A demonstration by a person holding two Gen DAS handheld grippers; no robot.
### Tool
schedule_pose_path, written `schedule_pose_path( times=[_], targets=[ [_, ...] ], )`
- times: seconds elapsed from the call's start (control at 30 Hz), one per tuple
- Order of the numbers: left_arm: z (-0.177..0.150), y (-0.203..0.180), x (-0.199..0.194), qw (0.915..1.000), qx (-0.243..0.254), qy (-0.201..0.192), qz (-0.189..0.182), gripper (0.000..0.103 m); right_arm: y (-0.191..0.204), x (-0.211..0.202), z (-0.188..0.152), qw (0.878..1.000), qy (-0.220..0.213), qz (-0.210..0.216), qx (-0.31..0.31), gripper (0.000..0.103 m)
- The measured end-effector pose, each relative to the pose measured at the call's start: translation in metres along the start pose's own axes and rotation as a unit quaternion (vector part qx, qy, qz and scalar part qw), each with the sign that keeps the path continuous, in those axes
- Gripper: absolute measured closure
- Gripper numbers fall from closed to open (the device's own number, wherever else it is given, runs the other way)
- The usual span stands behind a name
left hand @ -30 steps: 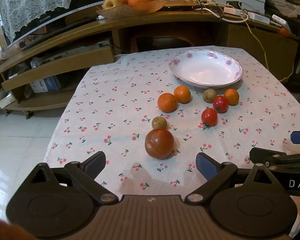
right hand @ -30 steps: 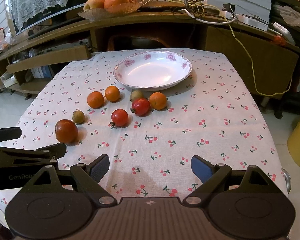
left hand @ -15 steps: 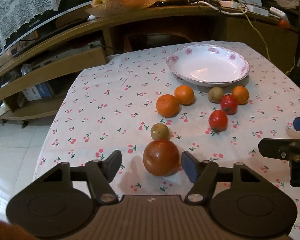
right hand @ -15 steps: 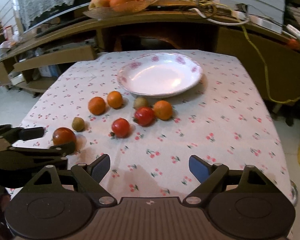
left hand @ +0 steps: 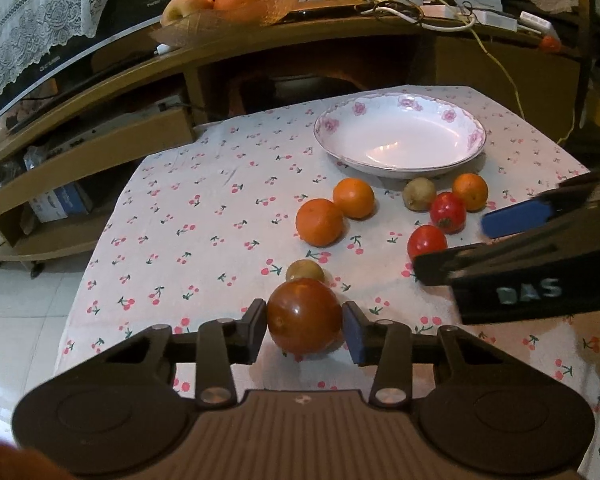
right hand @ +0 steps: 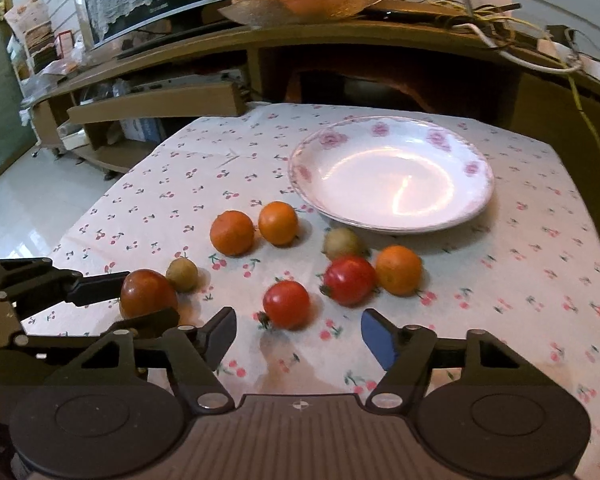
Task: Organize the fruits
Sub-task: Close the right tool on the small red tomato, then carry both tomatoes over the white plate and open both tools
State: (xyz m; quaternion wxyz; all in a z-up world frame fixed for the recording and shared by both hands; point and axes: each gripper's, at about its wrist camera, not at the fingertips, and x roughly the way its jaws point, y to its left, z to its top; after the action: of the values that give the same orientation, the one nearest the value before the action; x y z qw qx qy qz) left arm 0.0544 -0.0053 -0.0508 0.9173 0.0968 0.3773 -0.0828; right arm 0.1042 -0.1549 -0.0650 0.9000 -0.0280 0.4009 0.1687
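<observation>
My left gripper (left hand: 305,330) is shut on a large dark red tomato (left hand: 304,317) that rests on the tablecloth; it also shows in the right wrist view (right hand: 148,294). A small brownish fruit (left hand: 305,271) sits just behind it. My right gripper (right hand: 298,338) is open, just short of a red tomato (right hand: 286,304). A second red tomato (right hand: 350,280), three oranges (right hand: 232,233) (right hand: 278,223) (right hand: 398,269) and another brownish fruit (right hand: 342,243) lie in front of the empty white floral plate (right hand: 392,176).
The table carries a cherry-print cloth (left hand: 204,216). Behind it stands a wooden TV cabinet (left hand: 260,52) with a fruit basket (left hand: 220,16) and cables. The table's left edge drops to a tiled floor (left hand: 16,320).
My left gripper has moved forward and closed around the dark red tomato. My right gripper has moved forward and left toward the nearest red tomato, still open.
</observation>
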Motion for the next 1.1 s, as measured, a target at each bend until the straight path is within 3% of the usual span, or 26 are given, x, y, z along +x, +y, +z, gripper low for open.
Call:
schedule_pose_path(
  times=[0.2, 0.3, 0.33, 0.43, 0.77, 1.1],
  targets=[
    [-0.001, 0.0, 0.011, 0.9999, 0.004, 0.009, -0.006, 0.055, 0.002, 0.016, 0.005, 1.0, 0.01, 0.013, 0.0, 0.044],
    [0.0, 0.0, 0.011, 0.9999, 0.001, 0.009, -0.009, 0.056, 0.004, 0.017, 0.003, 1.0, 0.009, 0.01, -0.012, 0.056],
    [-0.001, 0.001, 0.011, 0.9999, -0.003, 0.009, -0.01, 0.057, 0.005, 0.017, 0.003, 1.0, 0.009, 0.007, -0.017, 0.066],
    [0.0, 0.004, 0.011, 0.9997, -0.011, 0.013, -0.014, 0.058, 0.003, 0.015, 0.002, 1.0, 0.008, 0.007, -0.016, 0.073],
    [0.007, 0.006, 0.005, 0.999, -0.03, 0.013, -0.031, 0.058, -0.001, 0.0, 0.002, 1.0, 0.003, 0.013, -0.005, 0.075],
    [0.042, -0.004, 0.007, 0.9976, -0.037, -0.006, -0.059, 0.059, -0.017, -0.016, 0.016, 0.999, -0.021, 0.012, 0.024, 0.075]
  ],
)
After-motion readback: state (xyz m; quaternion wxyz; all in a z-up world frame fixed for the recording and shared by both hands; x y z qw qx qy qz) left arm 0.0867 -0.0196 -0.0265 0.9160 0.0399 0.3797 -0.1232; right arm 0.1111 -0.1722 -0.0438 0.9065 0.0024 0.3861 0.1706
